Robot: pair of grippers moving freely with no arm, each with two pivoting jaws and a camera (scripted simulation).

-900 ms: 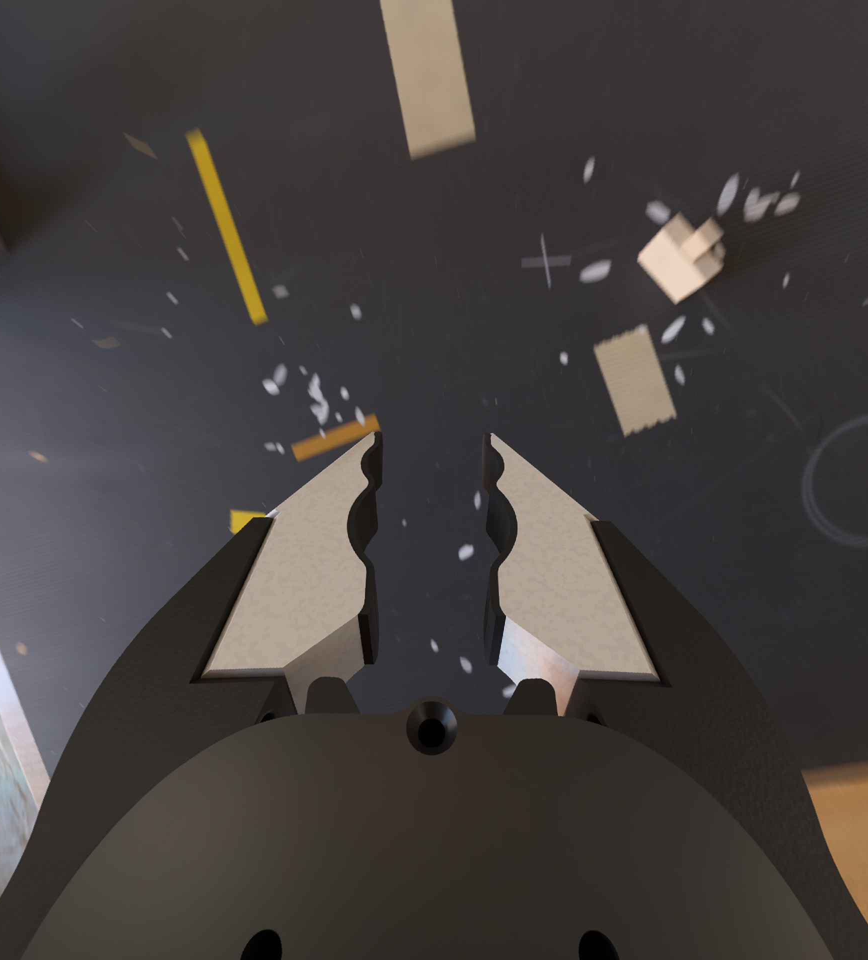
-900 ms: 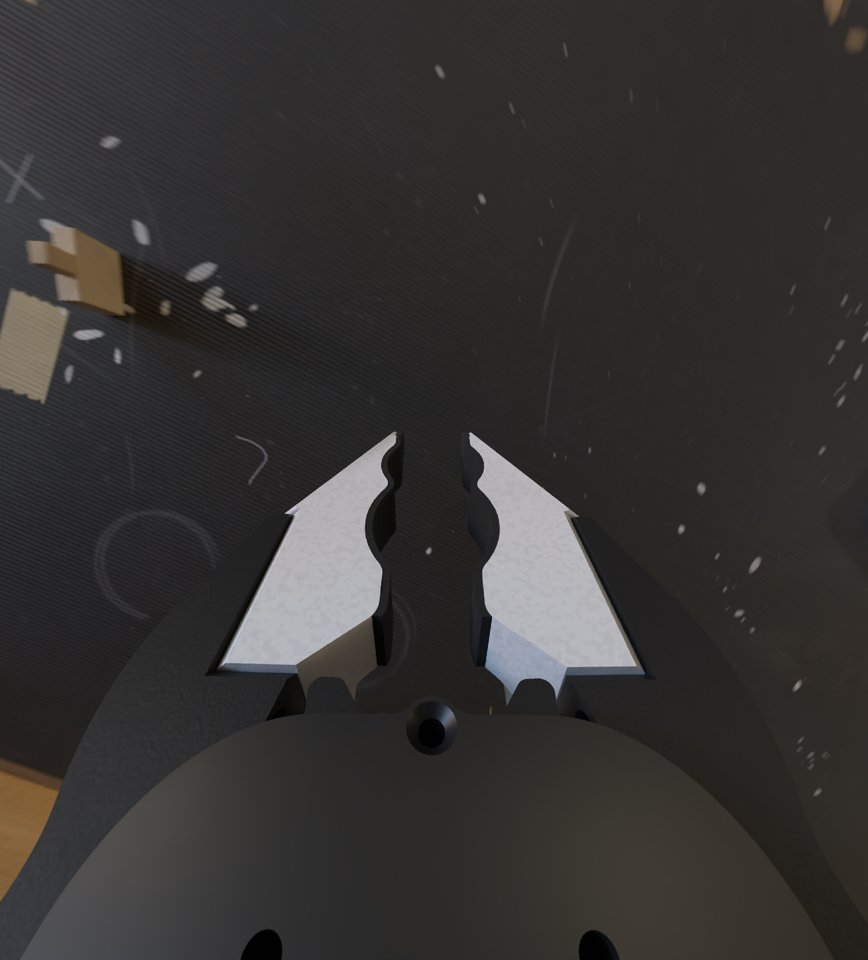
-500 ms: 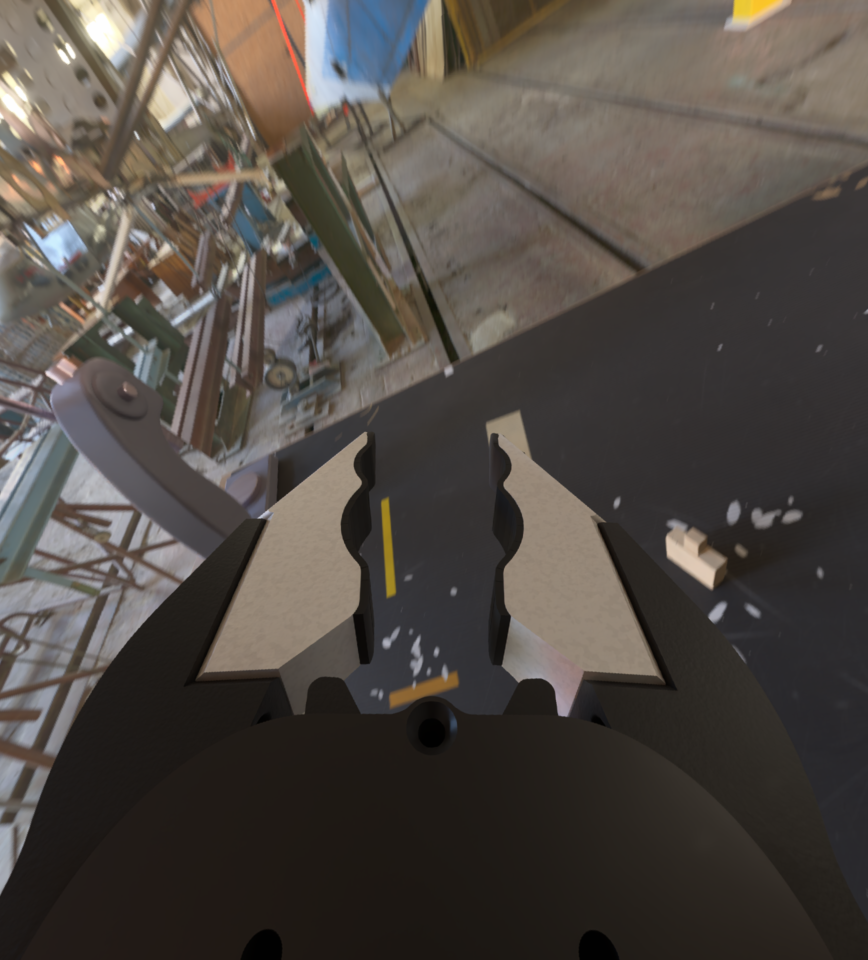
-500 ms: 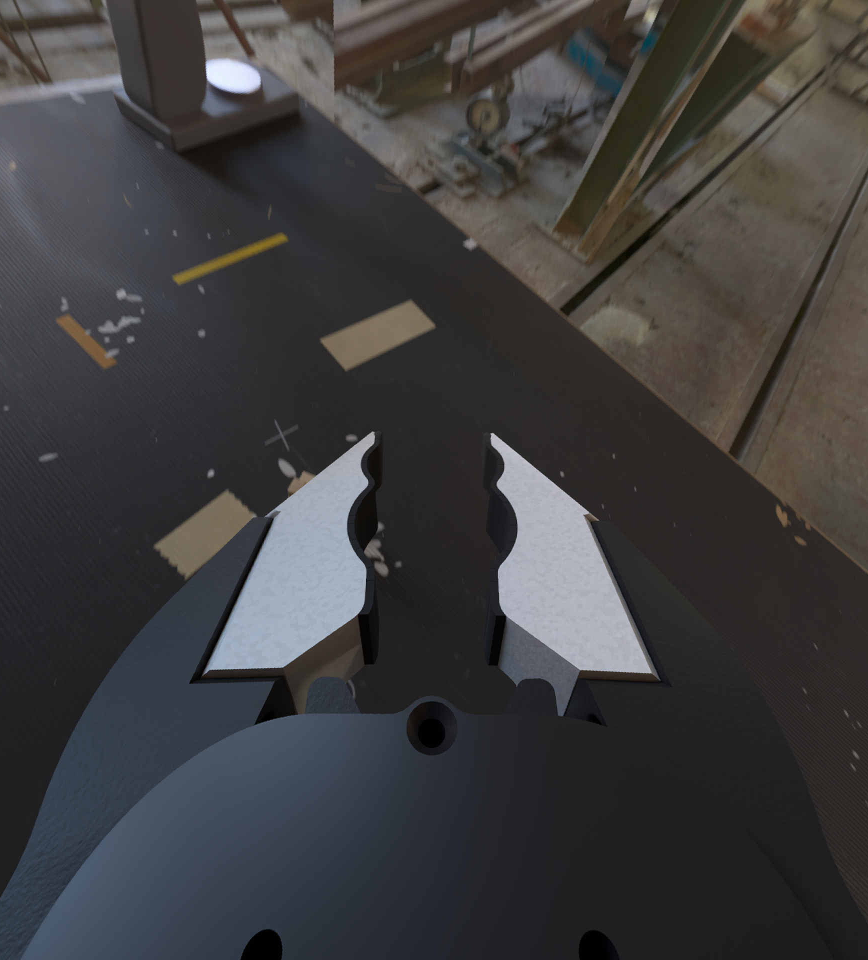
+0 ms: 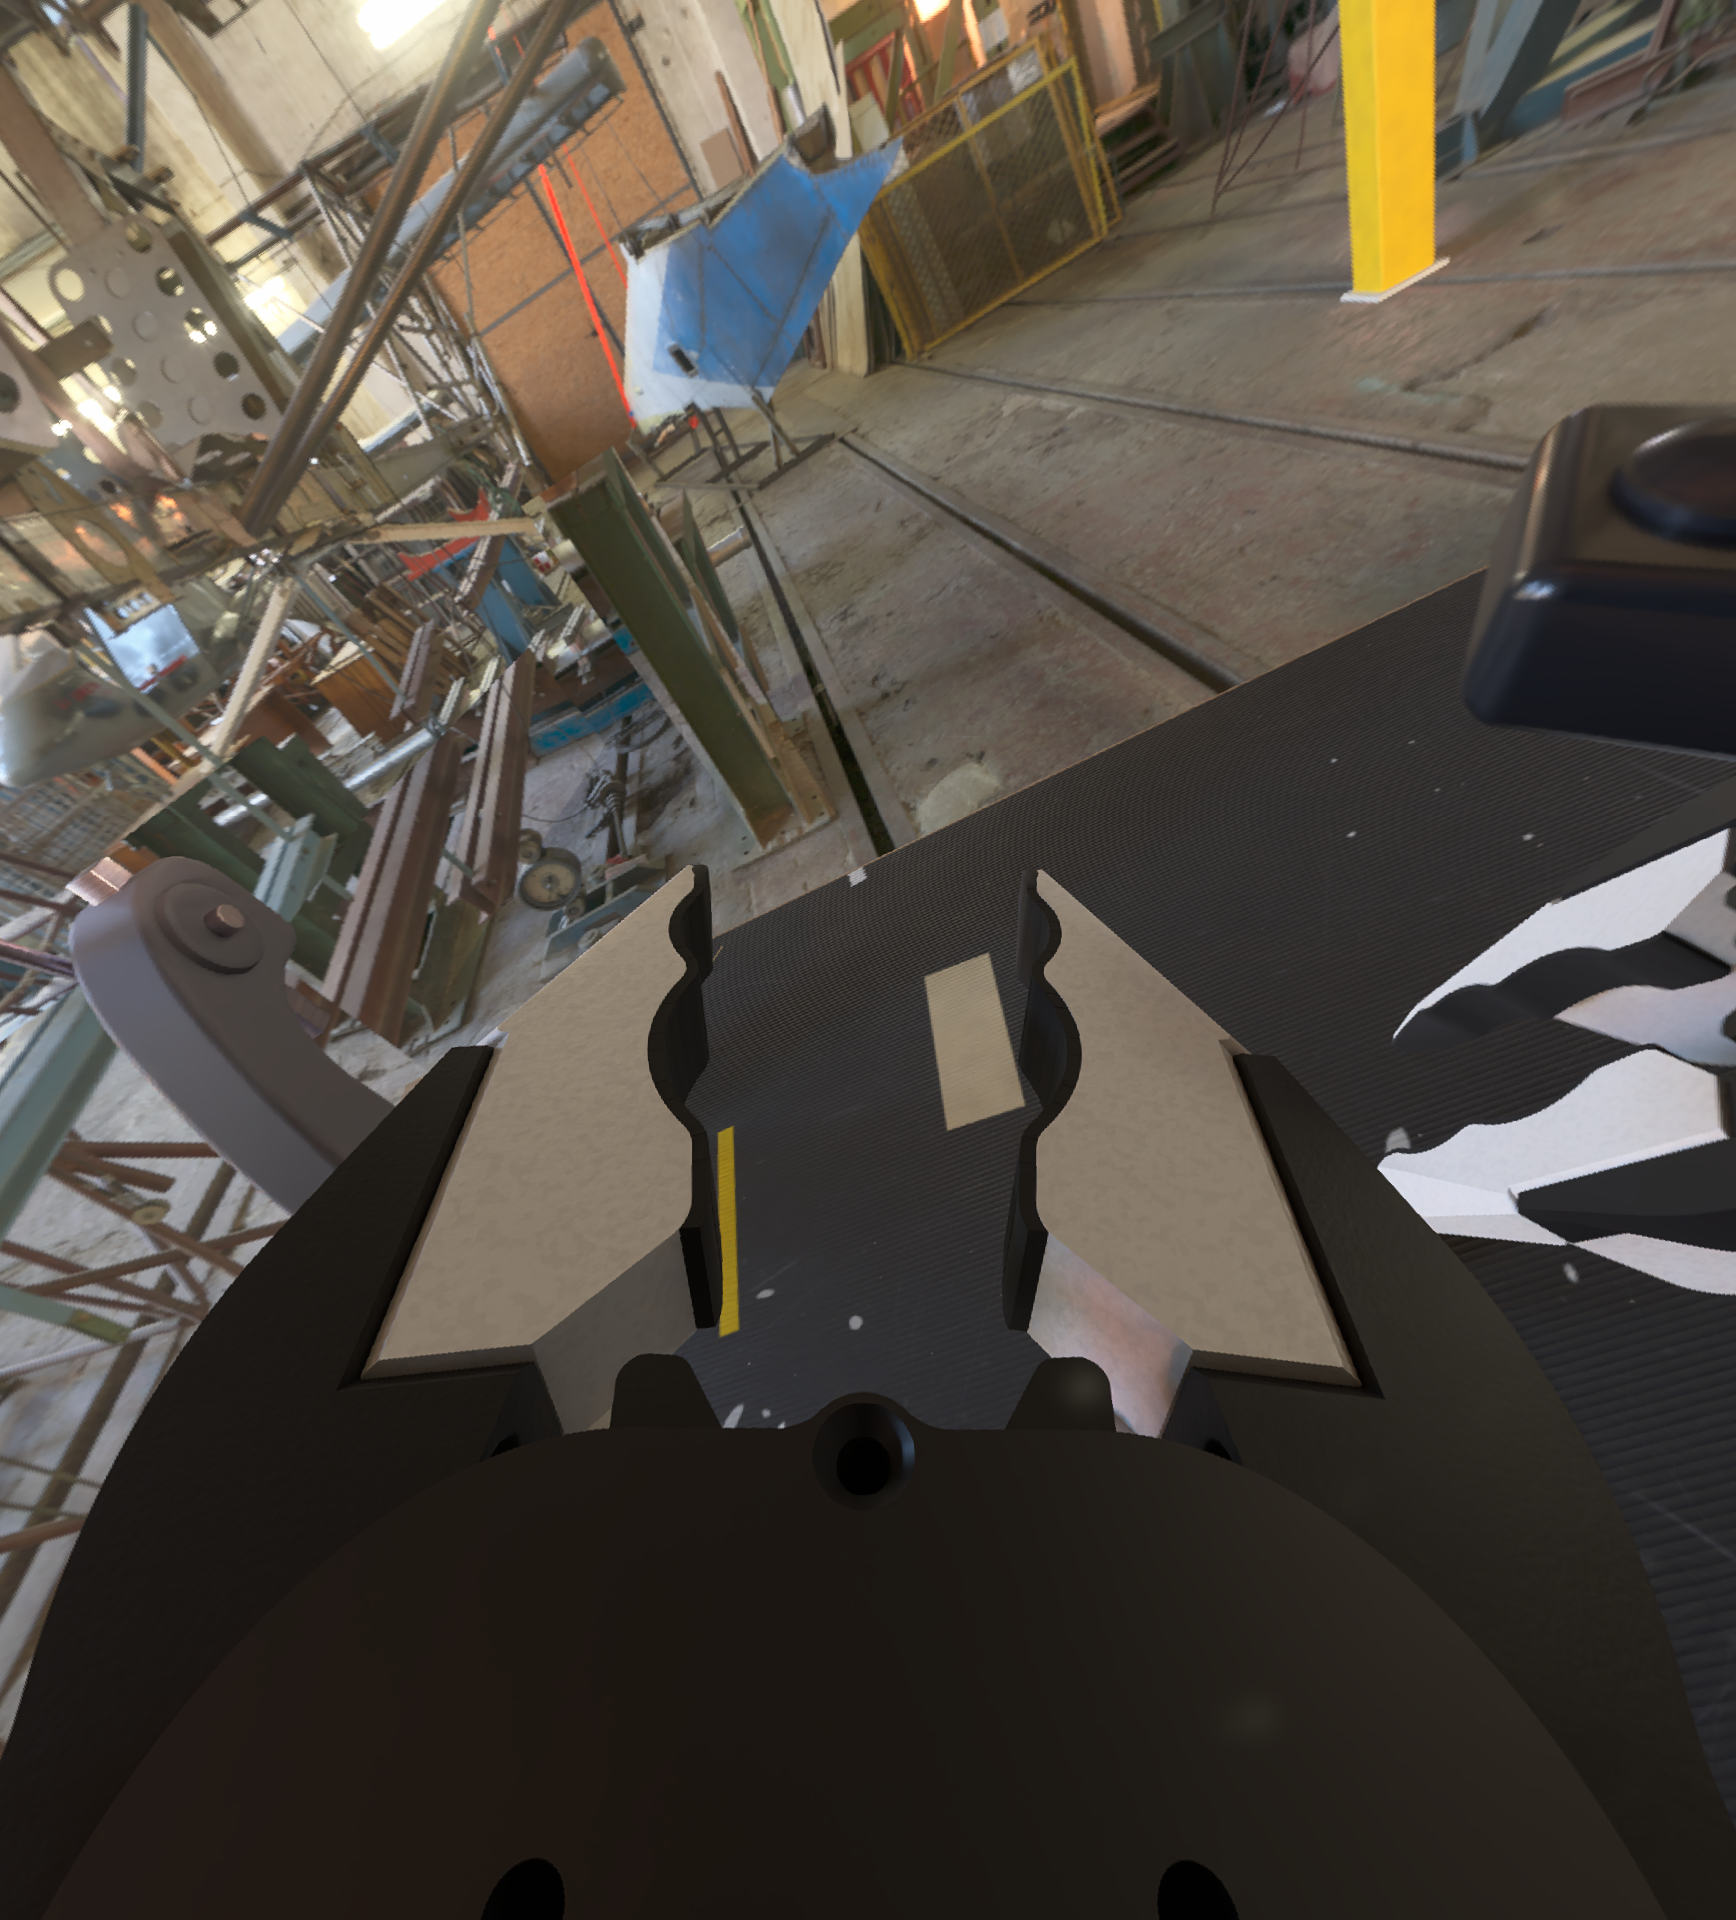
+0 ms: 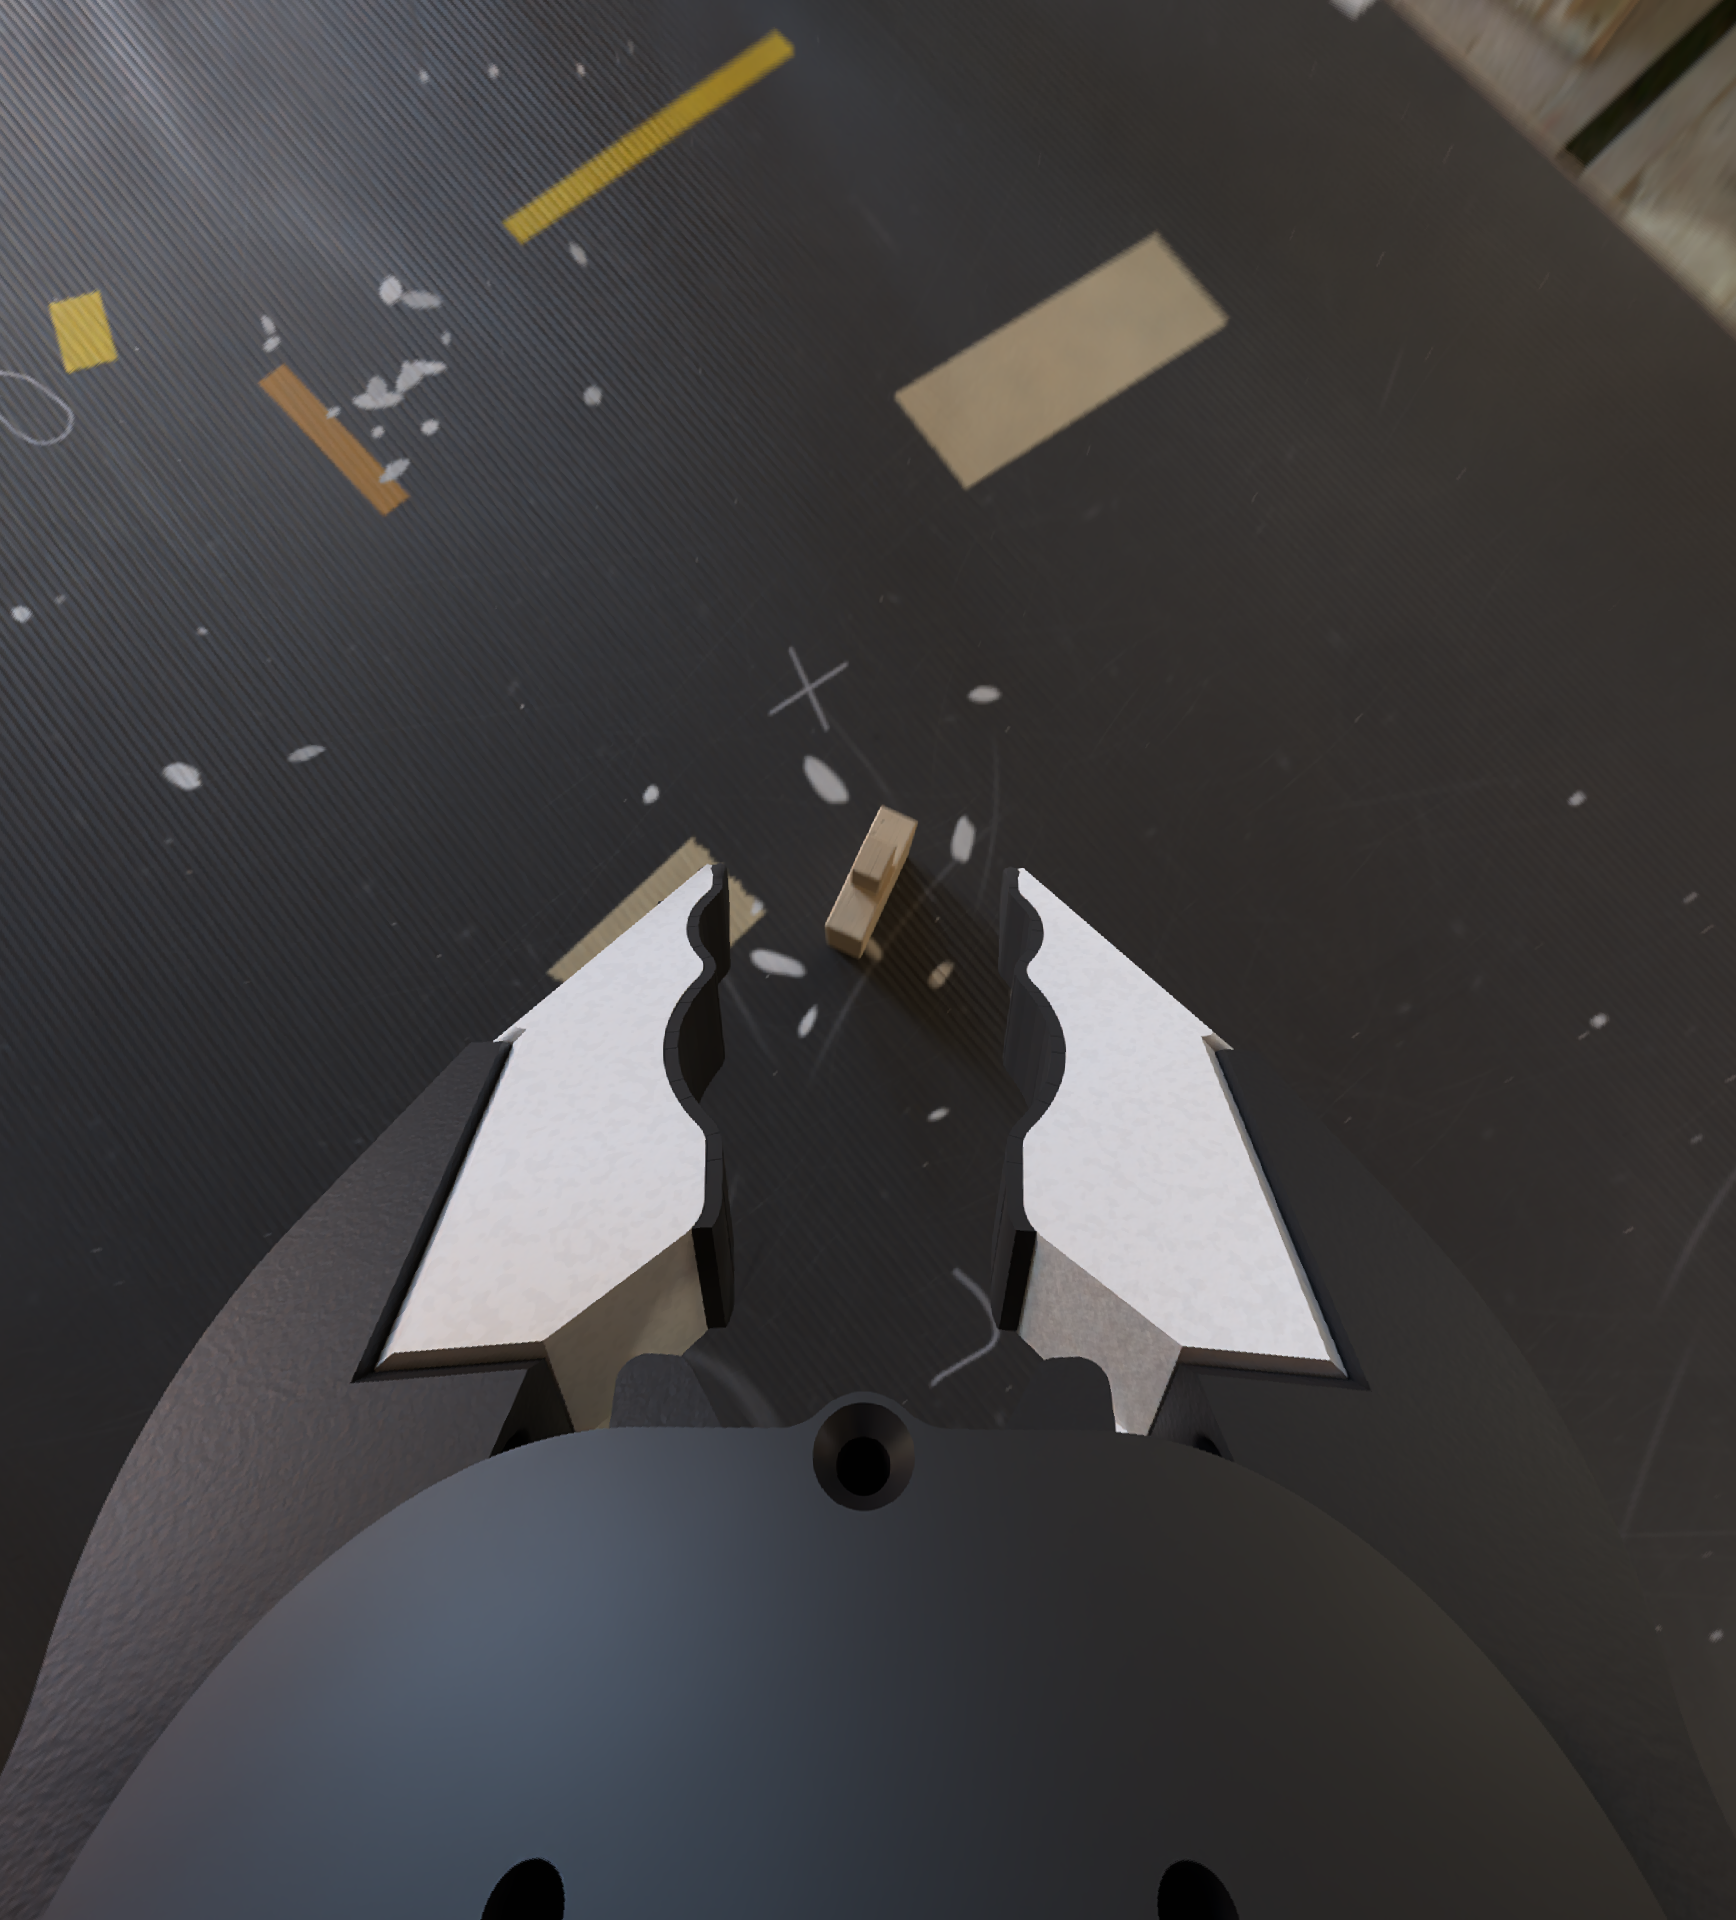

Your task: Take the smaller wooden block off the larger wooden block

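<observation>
1. Your right gripper (image 6: 862, 883): pale speckled scalloped fingers spread apart, gripping nothing, above the dark ribbed mat (image 6: 1363, 935).
2. Larger wooden block (image 6: 859, 914): tan, on the mat just beyond your right fingertips; smaller wooden block (image 6: 880, 864) sits on it.
3. Your left gripper (image 5: 862, 894): fingers apart, empty, aimed past a beige tape strip (image 5: 973, 1039); blocks out of its view.

No readable text or labels.

My right gripper (image 6: 864, 883) now tips down over the wooden blocks (image 6: 869, 883), its jaws wider; it enters my left view.
</observation>
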